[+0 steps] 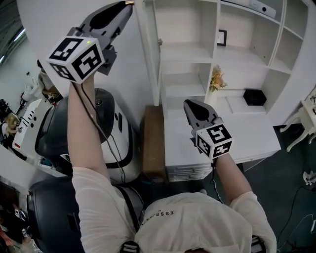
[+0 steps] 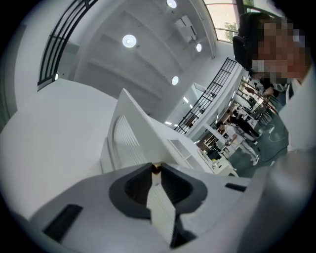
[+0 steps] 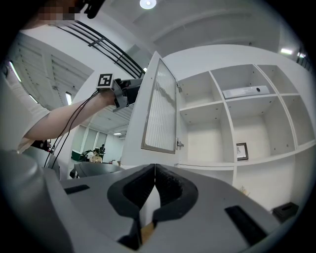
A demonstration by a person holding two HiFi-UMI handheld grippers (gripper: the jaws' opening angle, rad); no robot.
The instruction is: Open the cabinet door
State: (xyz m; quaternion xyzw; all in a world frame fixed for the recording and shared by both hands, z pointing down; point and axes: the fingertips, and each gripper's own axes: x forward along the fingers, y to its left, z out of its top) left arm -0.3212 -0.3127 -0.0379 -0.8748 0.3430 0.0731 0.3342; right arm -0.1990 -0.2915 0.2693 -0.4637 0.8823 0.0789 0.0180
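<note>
cabinet door [image 3: 159, 106] is wide open, swung out to the left on its hinges from the white cabinet [image 3: 222, 128]. The door is a flat white frame around a tall panel with fine vertical ribs that looks frosted

left gripper [image 1: 127, 5] is raised at the door's free edge. Its grey plastic jaws are narrow, with the tips pinched on a small brass-coloured knob [image 2: 155, 168]

right gripper [image 3: 154, 167]: jaws pressed together tip to tip, black ribbed pads [image 3: 170, 190], nothing between them. It hangs low over the white desk top [image 1: 237, 141], well apart from the door

each gripper carries a cube [image 1: 79, 58] with black-and-white square markers on its faces

the cabinet itself is matte white board, split into open square and rectangular compartments, all with sharp edges. On the shelves:
- small dark picture frame [image 1: 222, 37], upright against the back wall
- sprig of pale dried flowers [image 1: 216, 79]
- black rectangular box [image 1: 254, 97], lying flat
- long flat white device [image 3: 244, 92] on an upper shelf

left of the cabinet base there is a brown wooden slab [image 1: 153, 141]. Beside it are rounded glossy black-and-white housings [image 1: 106, 131]

readable writing: the light shirt [image 1: 197, 222] has small dark print starting "ESSE"; the rest I can't make out. Marker patterns on the cubes are blocks only, no text
</note>
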